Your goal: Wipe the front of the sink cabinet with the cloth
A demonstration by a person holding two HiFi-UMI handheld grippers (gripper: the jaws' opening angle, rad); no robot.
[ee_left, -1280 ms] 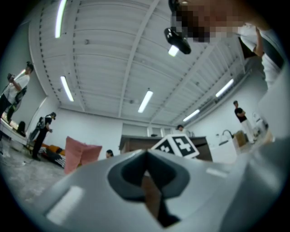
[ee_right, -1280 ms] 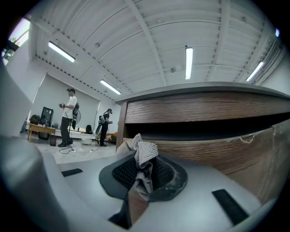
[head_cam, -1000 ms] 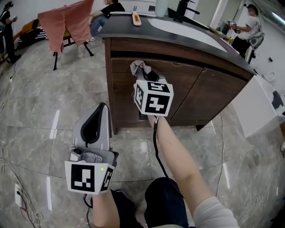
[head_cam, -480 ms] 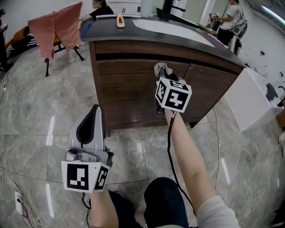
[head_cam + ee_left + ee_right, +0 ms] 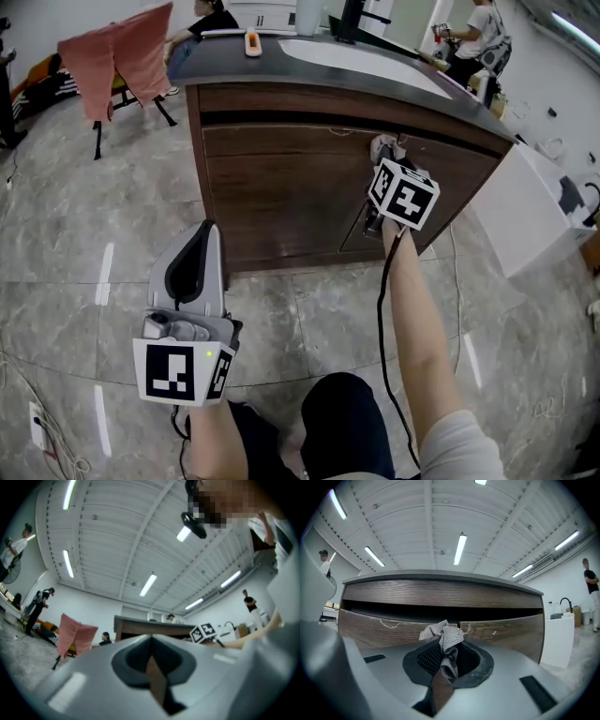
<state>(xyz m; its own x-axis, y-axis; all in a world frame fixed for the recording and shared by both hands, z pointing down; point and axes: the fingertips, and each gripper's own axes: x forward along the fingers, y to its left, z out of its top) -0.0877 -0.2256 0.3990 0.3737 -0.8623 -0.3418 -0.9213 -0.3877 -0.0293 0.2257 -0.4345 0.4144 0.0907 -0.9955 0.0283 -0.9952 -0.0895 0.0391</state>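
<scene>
The dark wooden sink cabinet (image 5: 281,187) stands ahead of me, its doors under a grey countertop. My right gripper (image 5: 384,155) is shut on a small grey cloth (image 5: 382,147) and holds it against the upper part of the right door. In the right gripper view the cloth (image 5: 443,639) bunches out between the shut jaws, close to the seam between the two doors (image 5: 459,626). My left gripper (image 5: 195,267) hangs low at the left, away from the cabinet, shut with nothing in it. Its jaws (image 5: 152,667) meet in the left gripper view.
A white box-like unit (image 5: 530,211) stands right of the cabinet. A pink cloth hangs on a rack (image 5: 117,56) at the back left. People stand or sit behind the counter (image 5: 473,42). The sink basin (image 5: 361,58) and a faucet sit on the countertop. The floor is grey marble tile.
My right gripper has slid the cloth rightward along the cabinet front, from the left door's top to the right door. The left gripper has stayed put.
</scene>
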